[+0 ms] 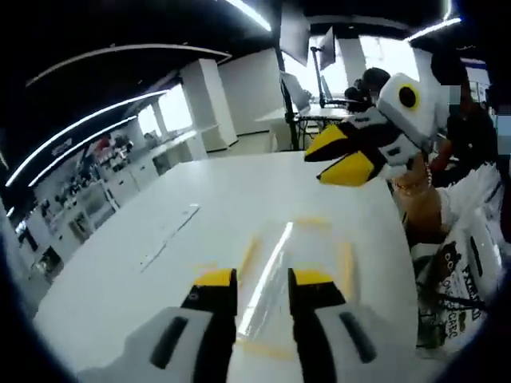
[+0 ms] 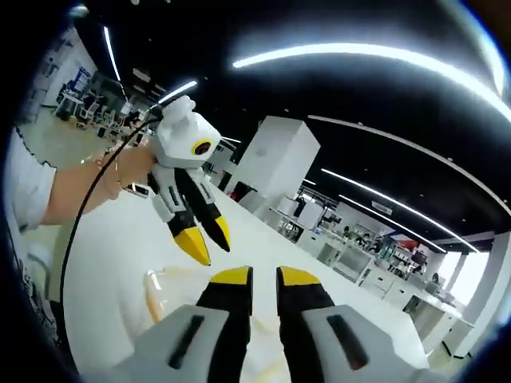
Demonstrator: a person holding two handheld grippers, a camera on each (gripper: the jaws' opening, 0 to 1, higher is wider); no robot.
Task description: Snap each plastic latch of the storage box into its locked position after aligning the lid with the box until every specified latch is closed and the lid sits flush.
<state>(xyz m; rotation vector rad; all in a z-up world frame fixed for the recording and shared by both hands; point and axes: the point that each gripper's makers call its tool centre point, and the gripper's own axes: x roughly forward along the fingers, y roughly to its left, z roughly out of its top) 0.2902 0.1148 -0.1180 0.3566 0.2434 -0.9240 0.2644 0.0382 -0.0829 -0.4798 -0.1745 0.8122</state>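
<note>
- Left tool (image 1: pixel 263 279) hovers above the clear storage box (image 1: pixel 291 287) with yellow latches, jaws parted by a narrow gap, gripping nothing.
- The box sits on the white bench (image 1: pixel 160 231), near the edge closest to the person.
- Right tool (image 1: pixel 339 157) is raised over the bench beyond the box, held in a hand (image 1: pixel 419 191), jaws slightly apart and empty.
- In the right gripper view, its own jaws (image 2: pixel 263 279) stand just apart above the box (image 2: pixel 164 299); the left tool (image 2: pixel 209 246) points down toward the bench (image 2: pixel 112 247).
</note>
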